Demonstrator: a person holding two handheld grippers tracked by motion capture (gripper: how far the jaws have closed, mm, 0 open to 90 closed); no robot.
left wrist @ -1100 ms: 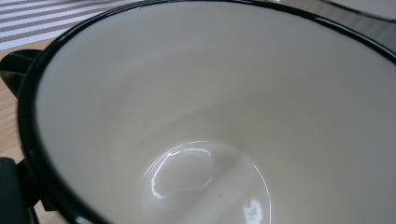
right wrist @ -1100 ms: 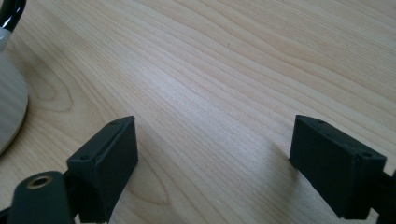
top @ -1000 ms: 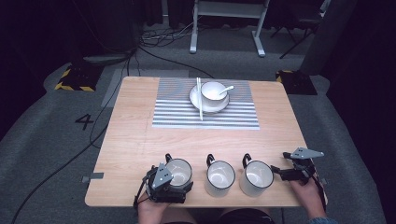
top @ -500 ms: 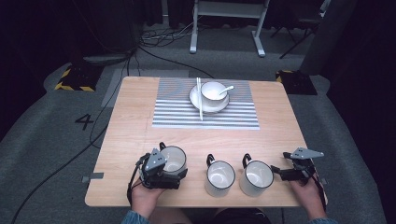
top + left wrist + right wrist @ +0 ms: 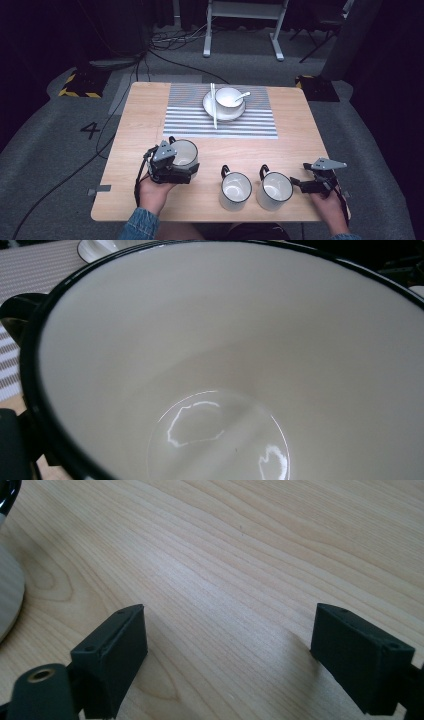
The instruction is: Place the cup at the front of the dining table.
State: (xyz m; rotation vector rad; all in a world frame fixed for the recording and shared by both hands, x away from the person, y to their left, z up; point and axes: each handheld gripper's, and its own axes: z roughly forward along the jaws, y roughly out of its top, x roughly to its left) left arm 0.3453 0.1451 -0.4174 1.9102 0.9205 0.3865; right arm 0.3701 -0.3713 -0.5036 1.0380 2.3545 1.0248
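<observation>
The left gripper (image 5: 181,169) has the left-hand mug (image 5: 184,153) and it's on the move: a second ago that mug stood in line with the other two along the near edge of the tabletop (image 5: 295,125), and now it sits clearly farther forward and a touch to the left, out of the row and heading toward the striped mat (image 5: 190,122). The jaws are clamped on the mug's near side, and in the left gripper view the camera stares straight down into the white bowl of the mug (image 5: 240,365), black rim sweeping round the frame, empty and glossy at the bottom. Whether it is lifted clear of the wood or sliding along it, I can't tell from here. The right gripper (image 5: 300,184) hasn't budged; it rests at the near right corner, just beside the right-hand mug (image 5: 274,189), with its jaws spread wide and nothing between them but bare wood grain. The middle mug (image 5: 235,190) stands untouched, handle pointing away. Up on the mat, the bowl (image 5: 229,98) with its spoon (image 5: 242,95) sits on the plate (image 5: 212,106), chopsticks (image 5: 213,107) laid across the left side. So the first mug looks to be on its way to the place setting, and two more wait their turn.
</observation>
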